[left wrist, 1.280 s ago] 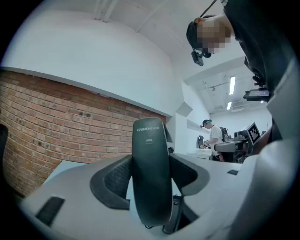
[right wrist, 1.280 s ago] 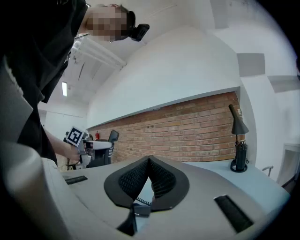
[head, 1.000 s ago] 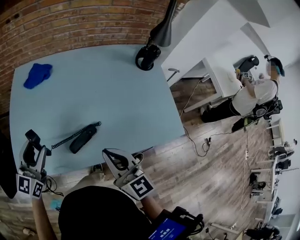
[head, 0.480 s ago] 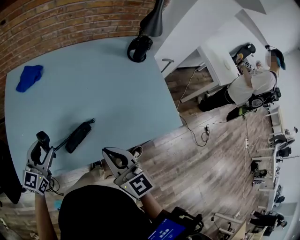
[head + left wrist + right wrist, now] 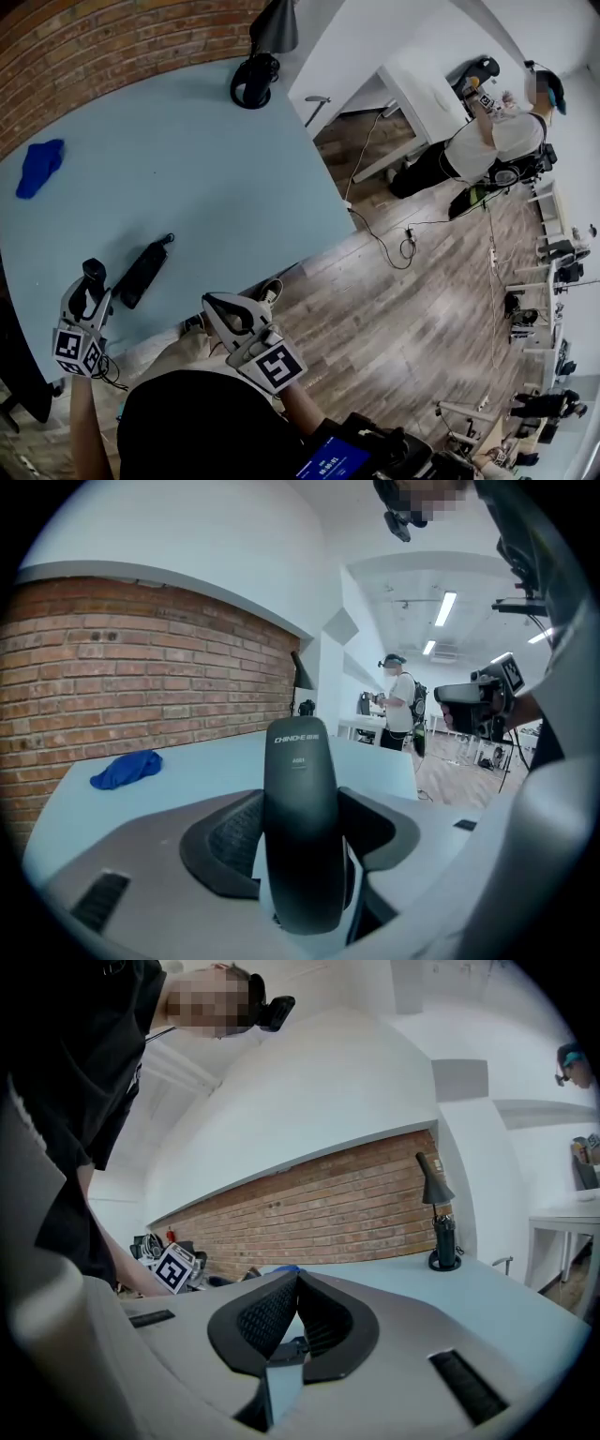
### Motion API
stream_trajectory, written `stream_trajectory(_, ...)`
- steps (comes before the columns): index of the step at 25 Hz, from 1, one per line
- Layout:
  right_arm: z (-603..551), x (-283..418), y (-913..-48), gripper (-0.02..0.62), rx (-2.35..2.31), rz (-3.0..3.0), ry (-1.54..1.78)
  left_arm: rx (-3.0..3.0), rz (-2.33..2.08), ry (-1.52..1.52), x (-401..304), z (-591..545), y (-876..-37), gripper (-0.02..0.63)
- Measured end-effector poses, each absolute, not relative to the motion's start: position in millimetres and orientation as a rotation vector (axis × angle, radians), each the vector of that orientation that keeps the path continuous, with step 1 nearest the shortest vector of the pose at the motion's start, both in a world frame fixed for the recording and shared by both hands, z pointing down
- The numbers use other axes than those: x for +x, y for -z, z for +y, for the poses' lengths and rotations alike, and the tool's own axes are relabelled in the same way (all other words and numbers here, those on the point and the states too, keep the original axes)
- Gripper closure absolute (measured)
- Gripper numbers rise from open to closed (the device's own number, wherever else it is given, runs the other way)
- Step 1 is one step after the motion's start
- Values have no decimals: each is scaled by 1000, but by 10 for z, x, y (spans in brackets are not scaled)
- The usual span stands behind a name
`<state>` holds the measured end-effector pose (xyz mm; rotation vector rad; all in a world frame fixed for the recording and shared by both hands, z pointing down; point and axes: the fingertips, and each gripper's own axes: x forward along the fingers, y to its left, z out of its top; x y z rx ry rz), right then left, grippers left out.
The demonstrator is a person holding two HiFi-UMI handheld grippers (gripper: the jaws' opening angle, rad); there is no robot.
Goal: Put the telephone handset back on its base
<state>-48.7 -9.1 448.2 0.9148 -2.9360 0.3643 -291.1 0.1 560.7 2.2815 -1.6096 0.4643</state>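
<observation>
The left tongs are closed on the telephone handset. It stands lengthwise between the ribbed pads with its printed end pointing away from the hand, so the tongs sit fairly wide around its body. That grip by the sides probably leaves the underside free to seat flat on the base. The base lies on the pale blue bench, near its front edge and at about 1 o'clock from the left tongs, close by but apart from them. The handset is thus in the air, just off the bench's near edge, and not yet over the base. The right tongs are pressed together on nothing and hang beyond the bench over the wooden floor, at about 6 o'clock in the head view, likely kept clear since one hand can do this job. A blue cloth sits at 10 o'clock and a black lamp at 12 o'clock, both well apart from the phone. The handset's lower end is buried between the pads. The base is too small and dark to show its cradle, and I cannot trace a cord joining it to the handset.
</observation>
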Motion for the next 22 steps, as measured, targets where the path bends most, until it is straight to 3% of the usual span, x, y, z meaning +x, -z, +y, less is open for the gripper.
stream_trajectory(22,-147,37,-4534,578,1099,-2863,-403,2247,-1379,-745,-2184,-651,-5984,327)
